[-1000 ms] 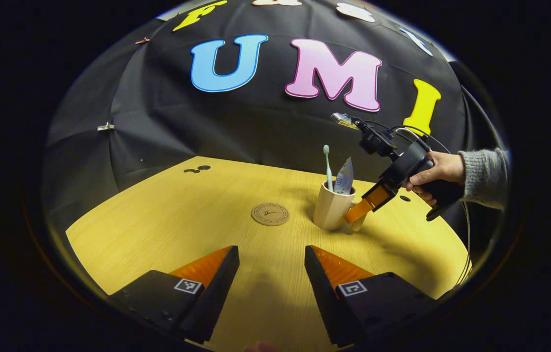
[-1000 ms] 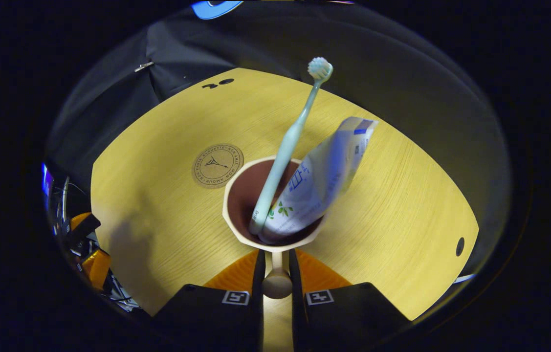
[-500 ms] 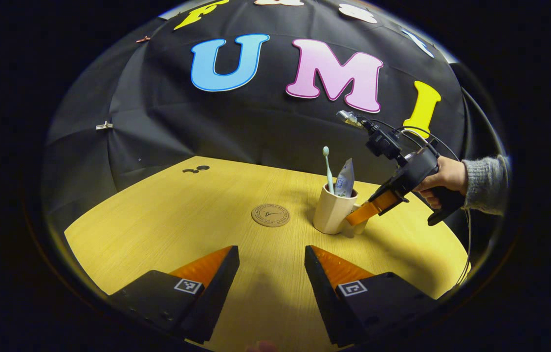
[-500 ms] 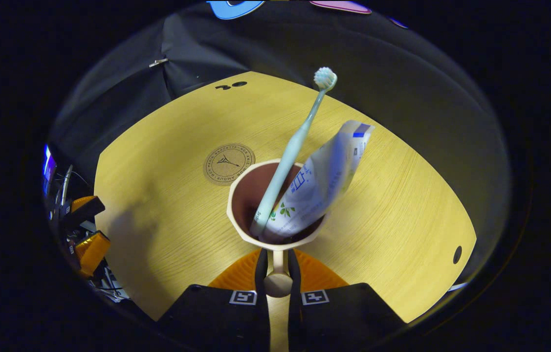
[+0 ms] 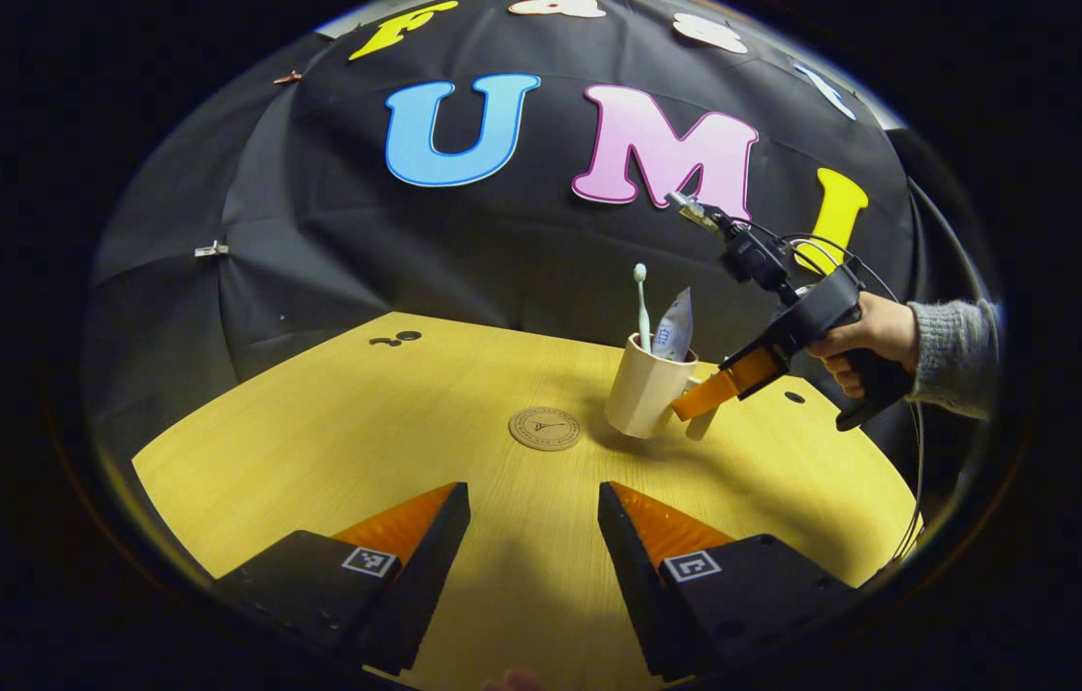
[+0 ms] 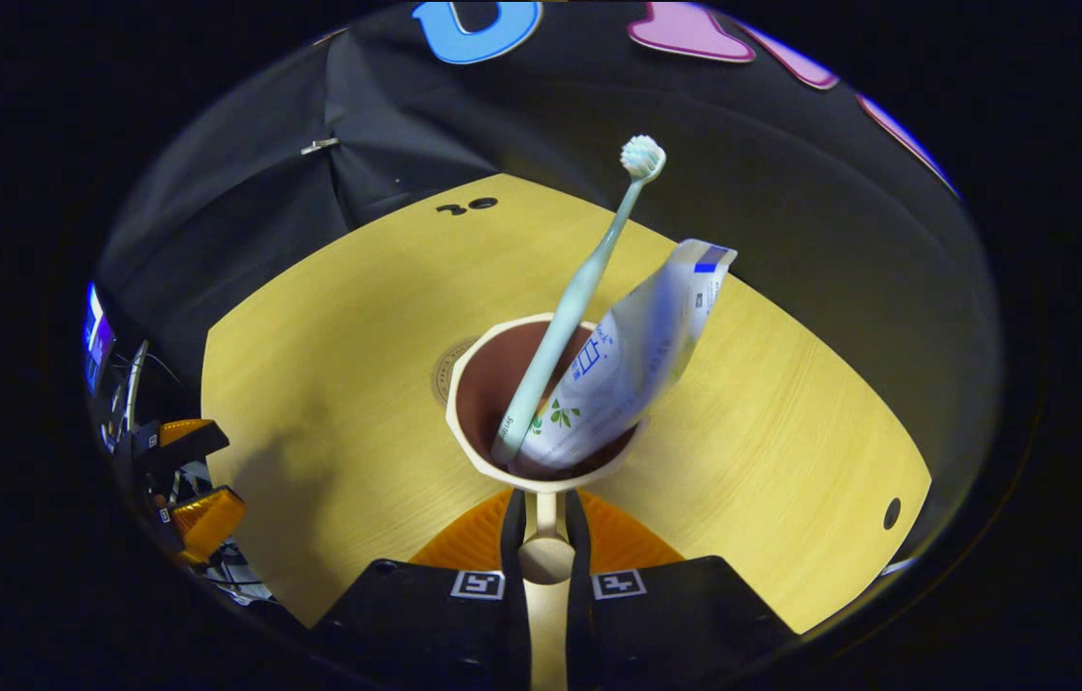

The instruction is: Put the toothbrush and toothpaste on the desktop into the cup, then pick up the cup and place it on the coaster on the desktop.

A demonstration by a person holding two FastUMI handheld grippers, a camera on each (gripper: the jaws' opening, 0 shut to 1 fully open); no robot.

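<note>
A beige cup [image 5: 638,392] hangs tilted just above the wooden table [image 5: 358,432], right of the round cork coaster [image 5: 545,428]. A pale green toothbrush [image 5: 639,305] and a white toothpaste tube [image 5: 675,331] stand in it. My right gripper [image 5: 694,403], held by a hand [image 5: 872,334], is shut on the cup's handle. In the right gripper view the cup [image 6: 462,422] holds the toothbrush [image 6: 579,297] and the toothpaste [image 6: 637,355]. There my right gripper [image 6: 545,511] pinches the handle [image 6: 545,555], and the cup hides most of the coaster [image 6: 443,369]. My left gripper [image 5: 534,537] stands open over the table's near edge.
Black cloth walls close off the back of the round table [image 6: 329,403]. Small dark holes mark the far left [image 5: 396,338] and the right side [image 5: 793,396] of the tabletop. A grey sleeve [image 5: 953,350] reaches in from the right. The left gripper [image 6: 185,480] shows beyond the table's left edge.
The right gripper has lifted the cup off the table and carried it left toward the coaster, which the cup now partly covers in the right gripper view. The left gripper stays put.
</note>
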